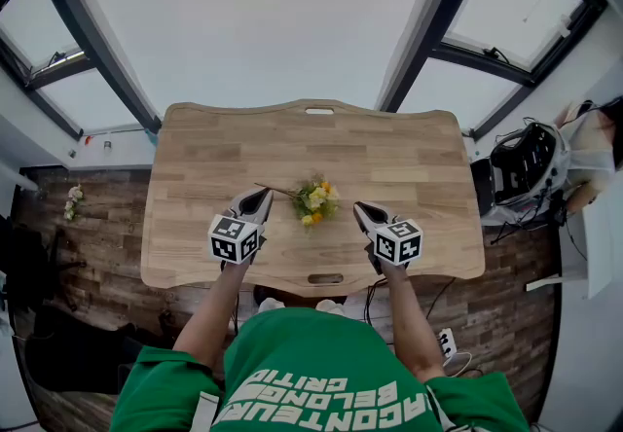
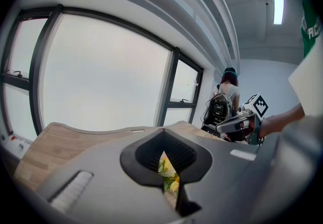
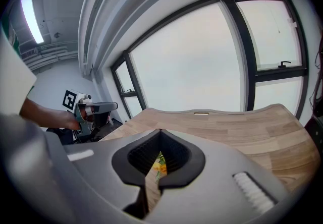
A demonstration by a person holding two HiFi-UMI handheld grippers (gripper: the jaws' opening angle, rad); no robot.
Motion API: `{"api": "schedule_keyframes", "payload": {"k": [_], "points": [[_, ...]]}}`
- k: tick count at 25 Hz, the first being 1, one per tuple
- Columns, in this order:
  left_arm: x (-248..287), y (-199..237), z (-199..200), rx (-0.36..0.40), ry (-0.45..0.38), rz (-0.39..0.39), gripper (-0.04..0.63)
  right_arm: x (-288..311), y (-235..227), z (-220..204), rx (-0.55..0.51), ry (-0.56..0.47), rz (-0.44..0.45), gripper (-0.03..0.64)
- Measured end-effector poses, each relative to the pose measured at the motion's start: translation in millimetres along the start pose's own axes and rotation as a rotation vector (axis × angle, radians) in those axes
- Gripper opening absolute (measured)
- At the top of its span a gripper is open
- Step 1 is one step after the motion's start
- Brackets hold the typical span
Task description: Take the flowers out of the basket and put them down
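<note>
**Flowers down: back off without disturbing them**

The small bunch of yellow and white flowers with green leaves [image 1: 313, 200] lies on the light, plank-patterned wooden table [image 1: 409, 148], toward its near edge and between my two tools. No basket shows in any view. I judge the putting-down as done, so the step in hand is to leave the bunch as it lies.

The grey left gripper with its marker cube [image 1: 259, 197] sits just left of the bunch. Its jaws are pressed together with nothing in them. In the left gripper view the flowers [image 2: 168, 171] show only through the notch behind the closed tips.

The matching right gripper [image 1: 361, 211] sits just right of the bunch, jaws likewise together and empty. In the right gripper view the flowers [image 3: 159, 162] lie beyond them on the wood.

The thin brown stem [image 1: 279, 192] runs from the blossoms toward the left gripper's tip, and I cannot tell whether they touch. To do this well, I would draw that gripper straight back along its own line, slowly, never sideways, since a sideways sweep could drag the stem and spin the bunch. The right one has more room, but I would lift it slightly before pulling away.

If a re-grip proves necessary, I would open the jaws first and take the stem, since the blossoms look soft enough to crush.
</note>
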State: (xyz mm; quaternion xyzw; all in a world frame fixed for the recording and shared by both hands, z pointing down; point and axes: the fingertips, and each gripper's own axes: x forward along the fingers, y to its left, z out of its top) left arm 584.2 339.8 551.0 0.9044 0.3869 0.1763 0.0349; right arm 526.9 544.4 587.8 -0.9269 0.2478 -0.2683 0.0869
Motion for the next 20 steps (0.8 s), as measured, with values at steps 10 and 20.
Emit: {"api": "schedule_keyframes", "payload": {"k": [10, 20], "points": [[-6, -2, -16, -0.002, 0.004, 0.0, 0.018, -2, 3, -14, -0.003, -0.001, -0.007, 0.005], [-1, -3, -21, 0.0, 0.013, -0.003, 0.018, 0, 1, -15, -0.002, -0.004, 0.001, 0.005]]}}
